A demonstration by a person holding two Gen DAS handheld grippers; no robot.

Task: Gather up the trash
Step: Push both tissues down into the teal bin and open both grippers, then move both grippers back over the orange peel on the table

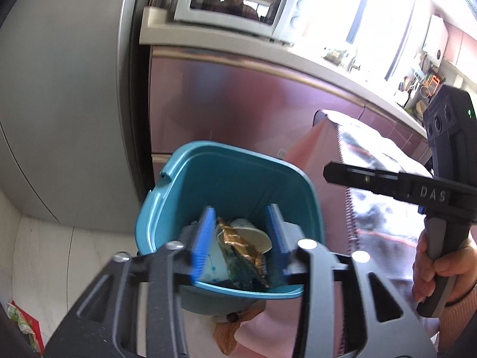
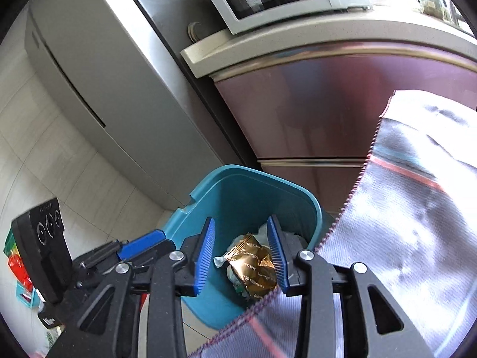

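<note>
We hold both grippers over the teal trash bin [image 1: 208, 179], which stands on the floor against the maroon cabinet [image 1: 238, 98], beside the table edge draped in a patterned cloth [image 2: 417, 223]. The left gripper [image 1: 243, 238] has its blue pads apart with nothing pressed between them; through the gap we look straight down into the bin. The right gripper [image 2: 241, 253] is likewise parted and empty, its pads framing the bin's contents from above.

Inside the bin lie a gold wrapper [image 2: 252, 271], a flattened paper cup [image 1: 253, 232] and some pale crumpled paper beneath them. From this we judge that a good part of the collecting is done: these pieces are already in, and neither gripper carries anything at present.

What is left is harder to say. At the lower left of the floor we see colourful packaging [image 1: 21, 325], green and red, which may be trash to pick up or may not; it is too far into the corner to tell. A brown crumpled item [image 1: 229, 331] shows just below the bin in the left wrist view, apparently outside it, and looks like a likely next candidate.
</note>
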